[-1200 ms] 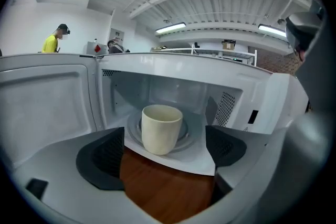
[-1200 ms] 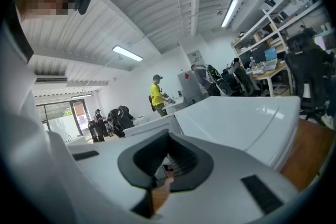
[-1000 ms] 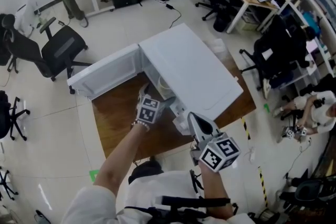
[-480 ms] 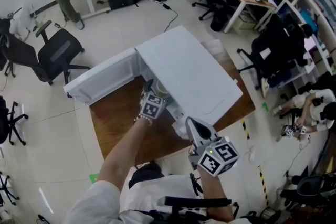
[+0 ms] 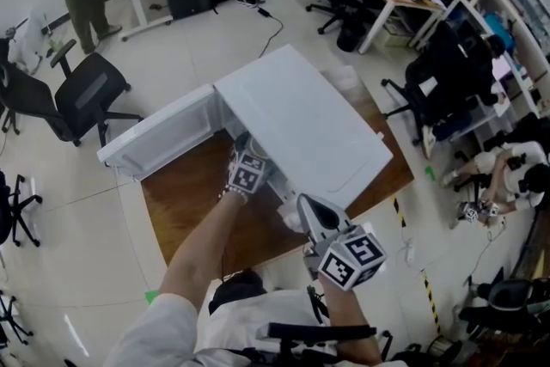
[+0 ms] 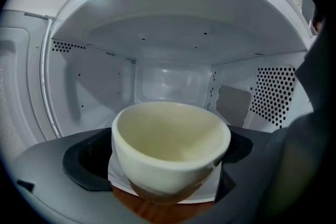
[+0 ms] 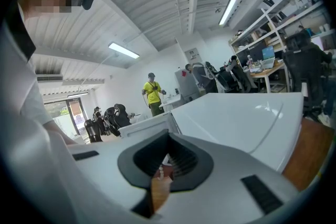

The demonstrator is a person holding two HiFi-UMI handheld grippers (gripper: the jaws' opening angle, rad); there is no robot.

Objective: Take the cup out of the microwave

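Cup between jaws of left gripper

Cream cup looks like glazed ceramic, smooth with a soft gloss, duller and darker near its base. Behind it, the microwave cavity is smooth white, like painted metal with a light sheen, its side walls perforated. The left gripper is matt grey plastic with darker matt pads; the right gripper has the same matt grey. The table is brown wood with a low sheen. The floor is pale and glossy.
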